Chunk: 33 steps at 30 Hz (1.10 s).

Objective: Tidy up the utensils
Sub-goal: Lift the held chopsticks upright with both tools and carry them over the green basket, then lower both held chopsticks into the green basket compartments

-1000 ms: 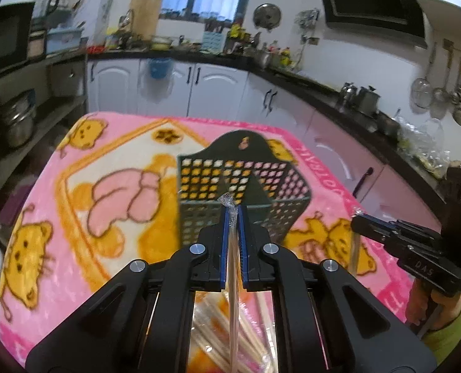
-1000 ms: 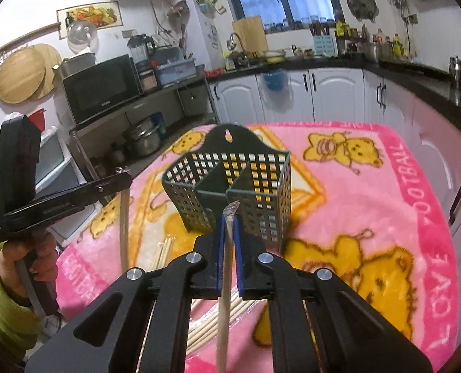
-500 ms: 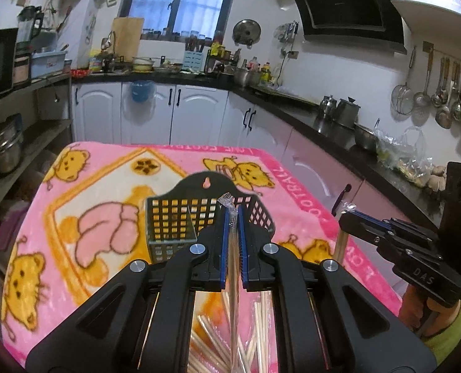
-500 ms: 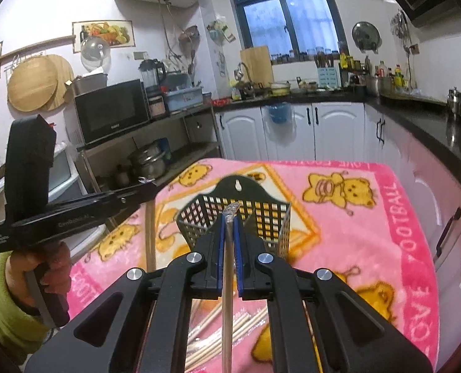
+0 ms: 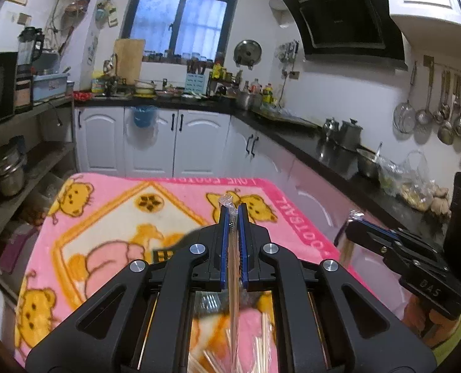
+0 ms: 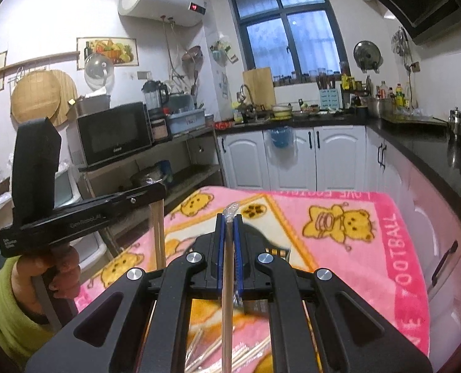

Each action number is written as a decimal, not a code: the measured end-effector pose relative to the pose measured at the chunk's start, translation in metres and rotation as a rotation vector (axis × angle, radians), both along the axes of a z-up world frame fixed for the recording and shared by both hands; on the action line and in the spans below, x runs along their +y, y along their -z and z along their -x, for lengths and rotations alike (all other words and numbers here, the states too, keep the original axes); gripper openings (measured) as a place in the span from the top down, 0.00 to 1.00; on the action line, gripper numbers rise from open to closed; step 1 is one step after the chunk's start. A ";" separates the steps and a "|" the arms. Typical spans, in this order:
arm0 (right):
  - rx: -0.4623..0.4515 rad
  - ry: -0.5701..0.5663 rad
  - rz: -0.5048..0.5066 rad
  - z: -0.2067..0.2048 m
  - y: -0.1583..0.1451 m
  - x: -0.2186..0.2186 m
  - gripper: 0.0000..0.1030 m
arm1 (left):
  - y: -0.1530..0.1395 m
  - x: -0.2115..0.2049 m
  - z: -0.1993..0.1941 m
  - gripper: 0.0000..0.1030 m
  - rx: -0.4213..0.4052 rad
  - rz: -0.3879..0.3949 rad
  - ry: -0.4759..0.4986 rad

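Wrapped chopsticks in my left gripper stand near vertical, twisted wrapper tip poking above the fingertips, shaft running down between the blue pads toward the table. Same on the other side: my right gripper is clamped on a second wrapped pair, also upright, long axis along the fingers. The target caddy sits low and just ahead of both grippers, mostly hidden behind the fingers (only a dark rim and a bit of mesh show in either view), so the drop direction is down and slightly forward. Neither pair is over an opening that I can confirm. Right gripper looks a little nearer the caddy's right compartment, my guess only. Loose wrapped chopsticks lie on the pink blanket under my wrists, nearer than the caddy.
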State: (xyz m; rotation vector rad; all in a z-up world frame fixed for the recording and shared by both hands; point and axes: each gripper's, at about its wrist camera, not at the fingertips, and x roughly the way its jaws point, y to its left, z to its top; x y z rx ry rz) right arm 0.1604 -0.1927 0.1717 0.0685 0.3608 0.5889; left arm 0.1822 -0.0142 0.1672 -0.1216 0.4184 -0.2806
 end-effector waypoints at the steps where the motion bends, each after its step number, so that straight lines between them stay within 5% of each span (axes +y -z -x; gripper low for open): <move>1: -0.007 0.003 -0.007 -0.002 -0.004 0.000 0.94 | -0.004 0.001 -0.002 0.97 -0.013 -0.002 -0.010; 16: -0.098 0.096 -0.054 -0.058 -0.041 0.009 0.94 | -0.045 0.002 -0.052 0.97 -0.148 -0.063 -0.137; 33: -0.089 0.187 -0.044 -0.104 0.010 0.021 0.94 | 0.007 0.005 -0.083 0.97 -0.162 -0.062 -0.114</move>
